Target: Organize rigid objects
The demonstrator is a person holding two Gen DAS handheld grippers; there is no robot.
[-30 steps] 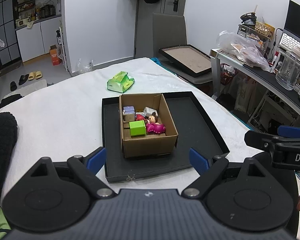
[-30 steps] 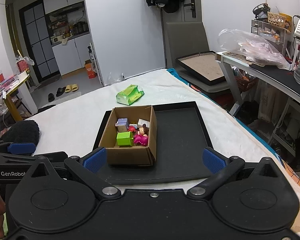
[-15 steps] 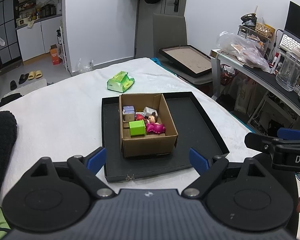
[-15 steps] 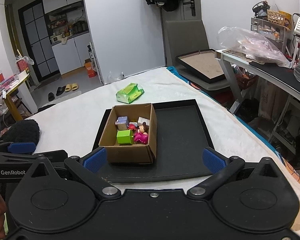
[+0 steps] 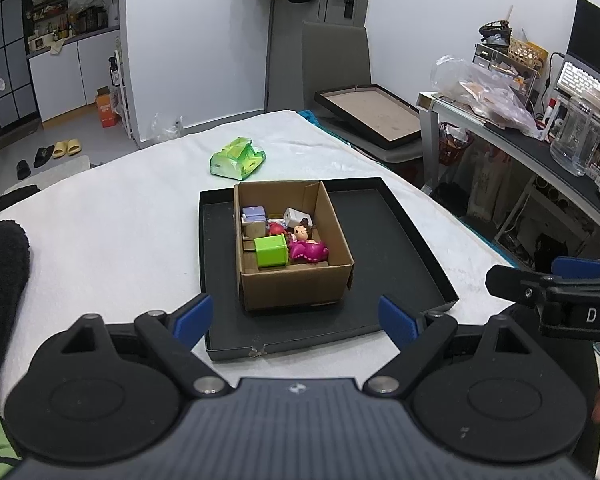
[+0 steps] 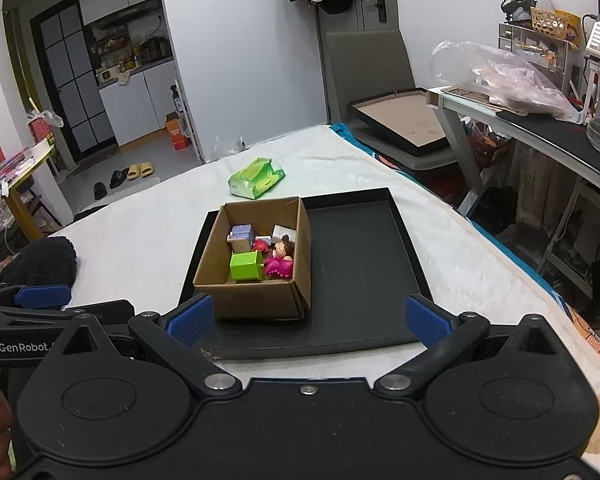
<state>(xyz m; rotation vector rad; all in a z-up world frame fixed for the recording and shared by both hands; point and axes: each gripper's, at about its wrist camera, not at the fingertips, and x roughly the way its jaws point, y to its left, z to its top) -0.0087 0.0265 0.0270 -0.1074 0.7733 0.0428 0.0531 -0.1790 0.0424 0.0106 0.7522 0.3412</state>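
Observation:
An open cardboard box (image 5: pixel 296 280) (image 6: pixel 256 300) stands in the left half of a shallow black tray (image 5: pixel 396 248) (image 6: pixel 364 256) on a white-covered table. Inside it lie a green block (image 5: pixel 271 251) (image 6: pixel 245 265), a doll in a magenta dress (image 5: pixel 308 246) (image 6: pixel 280 262), a lilac-topped block (image 5: pixel 254 220) (image 6: pixel 242 236), a white cube (image 5: pixel 297 216) and a small red piece (image 5: pixel 276 229). My left gripper (image 5: pixel 294 318) hangs open just short of the tray's near edge, nothing between its blue pads. My right gripper (image 6: pixel 306 318) is open likewise, empty, beside it.
A green tissue pack (image 5: pixel 238 159) (image 6: pixel 256 178) lies on the table beyond the tray. A dark fuzzy cloth (image 6: pixel 40 262) sits at the left. A chair bearing a framed board (image 5: pixel 374 114) and a cluttered desk (image 5: pixel 540 148) stand to the right.

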